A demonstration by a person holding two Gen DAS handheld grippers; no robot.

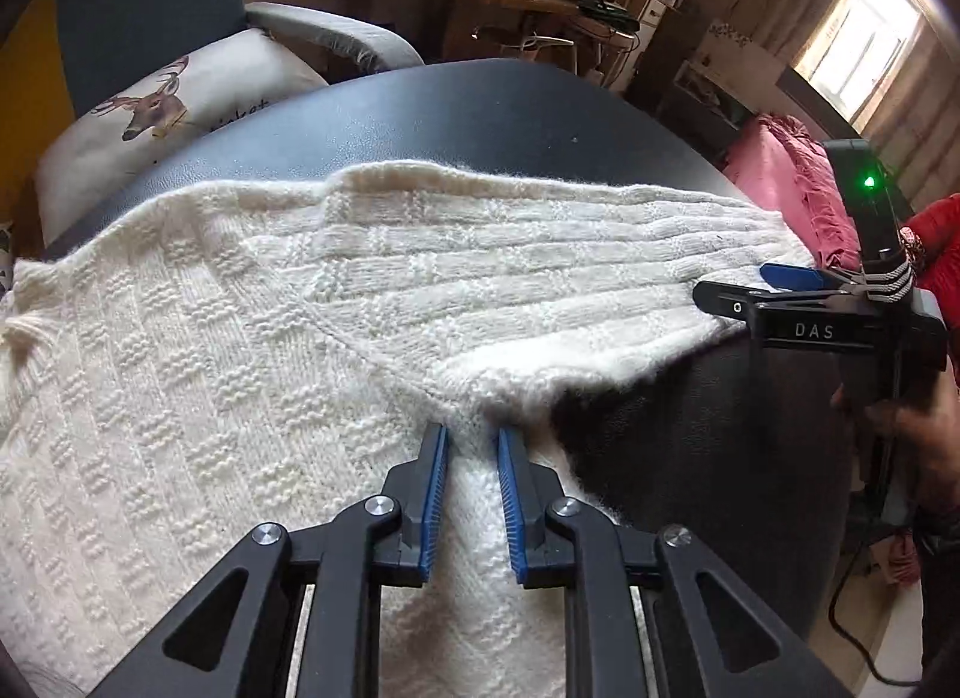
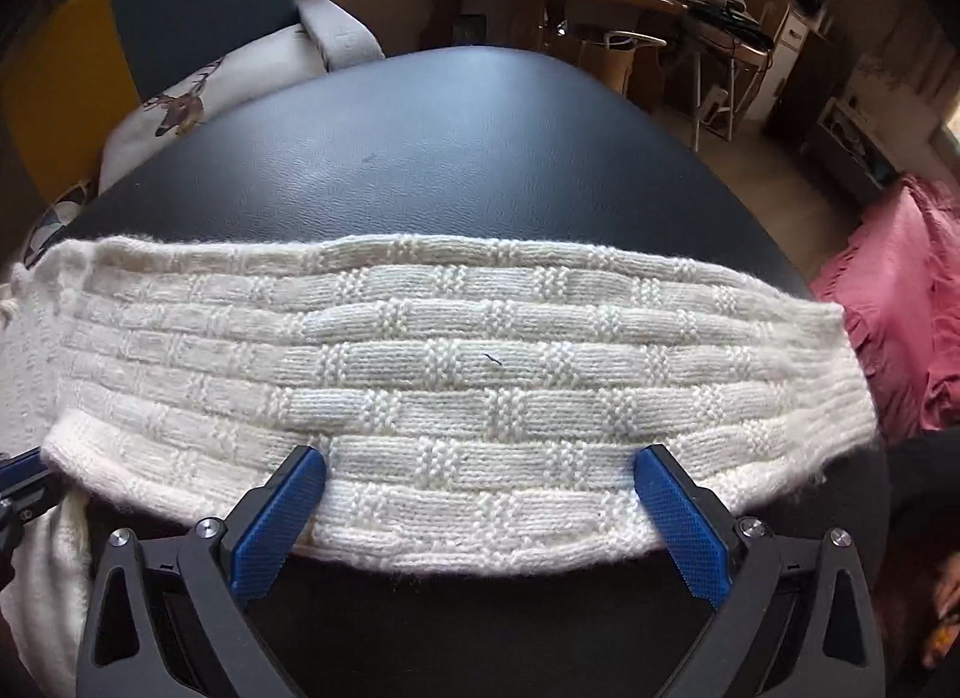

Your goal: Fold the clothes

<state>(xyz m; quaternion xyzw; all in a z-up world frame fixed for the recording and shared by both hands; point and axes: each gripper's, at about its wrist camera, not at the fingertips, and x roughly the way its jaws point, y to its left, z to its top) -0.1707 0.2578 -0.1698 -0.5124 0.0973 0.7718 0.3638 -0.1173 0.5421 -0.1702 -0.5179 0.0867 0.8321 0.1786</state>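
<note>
Fingers first: the left gripper (image 1: 471, 437) has its blue pads narrowed on a bunched ridge of the white sweater (image 1: 198, 350), right at the armpit seam, and knit fills the small gap between them. Ahead and to its right the sleeve (image 1: 540, 272) stretches flat across the black table (image 1: 468, 104). At the sleeve's far end sits the right gripper (image 1: 786, 278), side-on and partly cut off by the frame edge; a hand (image 1: 924, 428) shows dimly below it. From its own camera, the right gripper (image 2: 480, 458) stands spread wide, pads resting on the sleeve (image 2: 456, 374) near its closer edge, clamping nothing. Just left, a dark corner of the other tool pokes in, mostly cropped. Beyond the table: a cushion (image 1: 162, 116), blurred clutter.
</note>
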